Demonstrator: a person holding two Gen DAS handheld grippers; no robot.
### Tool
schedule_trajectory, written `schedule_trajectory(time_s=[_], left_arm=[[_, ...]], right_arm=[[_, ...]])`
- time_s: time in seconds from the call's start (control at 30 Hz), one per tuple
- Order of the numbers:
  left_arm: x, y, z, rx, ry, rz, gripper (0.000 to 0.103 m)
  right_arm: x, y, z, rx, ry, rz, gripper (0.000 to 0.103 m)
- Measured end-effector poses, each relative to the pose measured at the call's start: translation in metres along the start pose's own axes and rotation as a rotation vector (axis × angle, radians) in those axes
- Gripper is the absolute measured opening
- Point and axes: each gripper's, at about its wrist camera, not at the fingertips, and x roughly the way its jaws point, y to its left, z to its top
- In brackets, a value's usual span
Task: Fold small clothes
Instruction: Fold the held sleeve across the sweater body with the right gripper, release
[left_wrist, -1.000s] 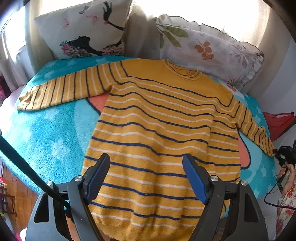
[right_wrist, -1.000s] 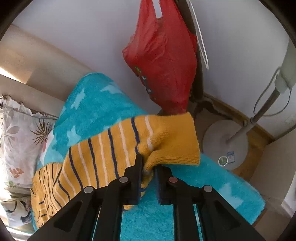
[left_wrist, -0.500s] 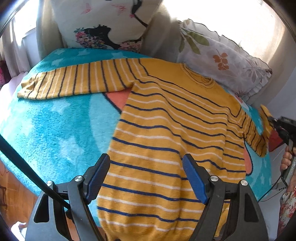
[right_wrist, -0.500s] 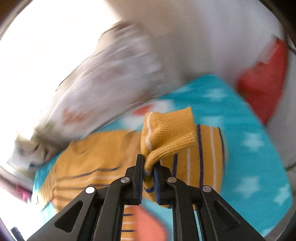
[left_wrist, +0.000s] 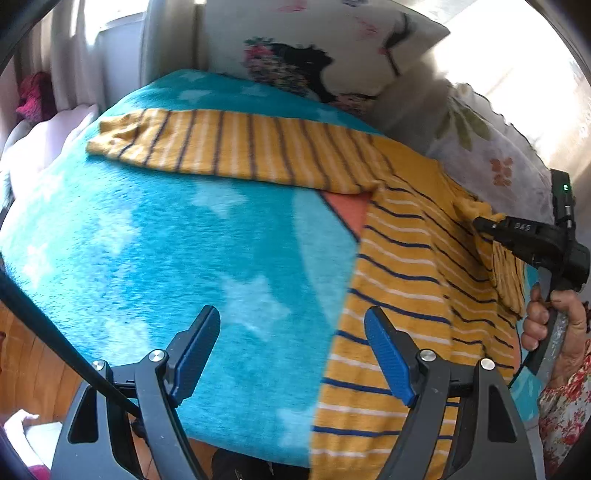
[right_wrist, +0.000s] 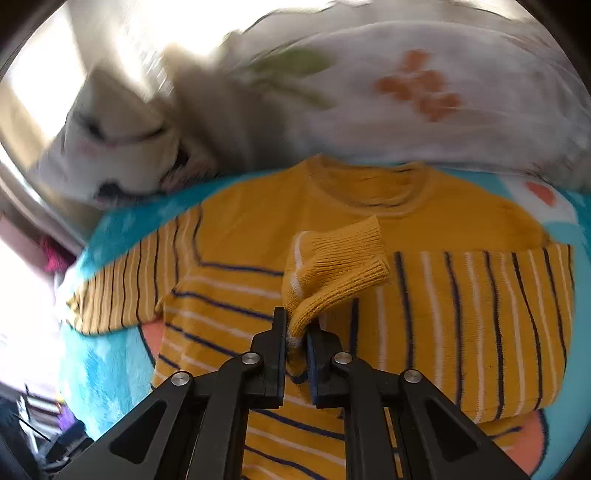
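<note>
A yellow sweater (left_wrist: 399, 266) with navy and white stripes lies flat on a turquoise blanket (left_wrist: 177, 251). Its left sleeve (left_wrist: 229, 144) stretches out across the blanket. My right gripper (right_wrist: 297, 334) is shut on the right sleeve cuff (right_wrist: 332, 266) and holds it over the sweater's chest (right_wrist: 258, 236), with the sleeve (right_wrist: 472, 325) folded across the body. It also shows in the left wrist view (left_wrist: 480, 221). My left gripper (left_wrist: 291, 350) is open and empty, above the blanket beside the sweater's lower left edge.
Two pillows lean at the head of the bed: a cartoon one (left_wrist: 314, 48) and a floral one (right_wrist: 424, 92). The bed's front edge drops to a wooden floor (left_wrist: 33, 369). A pink cloth (left_wrist: 33, 96) lies at far left.
My right gripper has carried the cuff from the bed's right edge inward over the sweater's chest. My left gripper has shifted left, off the sweater body toward the blanket and left sleeve.
</note>
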Motion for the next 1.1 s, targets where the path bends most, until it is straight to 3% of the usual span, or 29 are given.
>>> schedule_trajectory(time_s=[0.07, 0.23, 0.37, 0.43, 0.5, 0.63, 0.7, 0.83, 0.9, 1.1], left_arm=[[0.001, 0.009, 0.001, -0.013, 0.004, 0.007, 0.079], [0.002, 0.026, 0.005, -0.026, 0.008, 0.021, 0.079], [0.005, 0.032, 0.008, -0.024, 0.012, 0.022, 0.079], [0.007, 0.031, 0.01, -0.016, 0.016, 0.015, 0.079], [0.01, 0.026, 0.014, 0.004, 0.016, -0.003, 0.079], [0.015, -0.001, 0.027, 0.076, 0.011, -0.08, 0.079], [0.022, -0.024, 0.038, 0.119, 0.016, -0.15, 0.079], [0.049, -0.075, 0.059, 0.198, 0.041, -0.257, 0.079], [0.067, -0.1, 0.068, 0.236, 0.056, -0.277, 0.078], [0.122, -0.156, 0.092, 0.334, 0.107, -0.269, 0.06]], right_arm=[[0.017, 0.023, -0.002, -0.07, 0.019, -0.019, 0.007], [0.051, 0.089, -0.015, -0.304, 0.027, -0.118, 0.016], [0.06, 0.123, -0.03, -0.408, 0.067, -0.036, 0.018], [0.054, 0.125, -0.035, -0.401, 0.064, -0.01, 0.026], [0.045, 0.115, -0.037, -0.346, 0.061, 0.018, 0.034], [0.015, 0.053, -0.048, -0.133, 0.054, 0.038, 0.041], [-0.001, 0.01, -0.062, -0.01, 0.055, 0.02, 0.042], [-0.026, -0.038, -0.089, 0.126, 0.037, -0.04, 0.045], [-0.037, -0.057, -0.102, 0.186, 0.025, -0.055, 0.045], [-0.062, -0.078, -0.125, 0.239, -0.009, -0.122, 0.046]])
